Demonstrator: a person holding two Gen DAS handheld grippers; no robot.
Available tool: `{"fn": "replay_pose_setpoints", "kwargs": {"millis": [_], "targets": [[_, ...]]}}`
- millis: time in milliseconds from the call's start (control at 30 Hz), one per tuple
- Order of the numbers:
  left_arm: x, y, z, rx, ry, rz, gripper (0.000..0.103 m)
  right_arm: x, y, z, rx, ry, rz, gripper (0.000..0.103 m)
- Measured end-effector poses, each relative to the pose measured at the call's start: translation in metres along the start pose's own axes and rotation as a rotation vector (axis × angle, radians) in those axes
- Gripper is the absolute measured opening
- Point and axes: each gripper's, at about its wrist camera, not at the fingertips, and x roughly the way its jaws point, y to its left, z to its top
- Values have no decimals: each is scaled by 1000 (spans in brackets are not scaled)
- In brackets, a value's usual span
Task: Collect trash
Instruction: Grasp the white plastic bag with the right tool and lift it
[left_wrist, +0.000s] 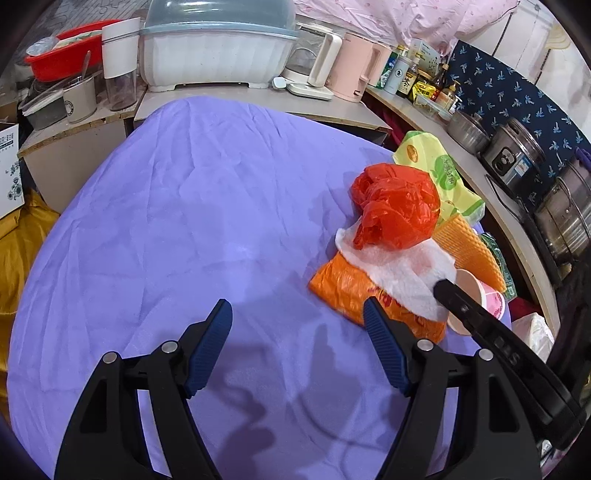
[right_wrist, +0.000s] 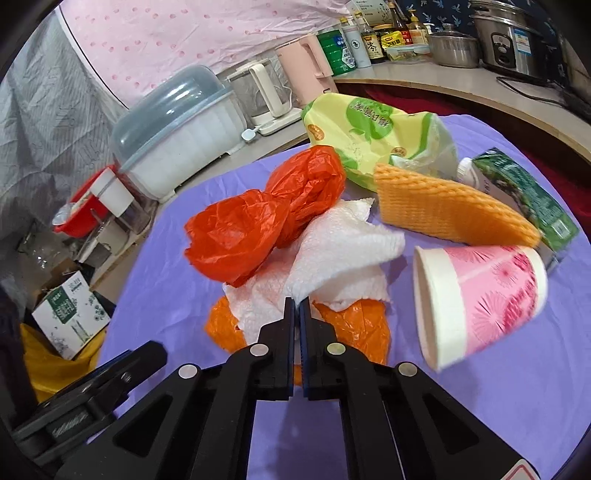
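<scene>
Right tool pinches the white paper towel just ahead of it, left tool spread and empty beside the heap, so collecting looks barely begun: bags, cup, sponge all left.

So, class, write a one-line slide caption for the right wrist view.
Right gripper shut on a white paper towel amid table trash: red plastic bag, pink paper cup.

character 茶 on a white bottle's label, other printing too blurred to read
</scene>
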Motion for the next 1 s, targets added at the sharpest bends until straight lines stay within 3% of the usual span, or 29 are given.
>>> {"fn": "replay_pose_setpoints", "kwargs": {"millis": [467,767,867,1000], "targets": [[-26,-58,-42,111,22,-60,70,-124,-42,-56,53,-69,-34,3],[-41,-96,-74,180,54,-110,70,-183,-56,-47,84,-201,-20,3],[-44,-105,-85,194,76,-137,77,-196,-60,-44,90,-229,-10,3],[-45,-123,-105,235,108,-165,78,-212,-63,-41,97,-268,1,3]]}}
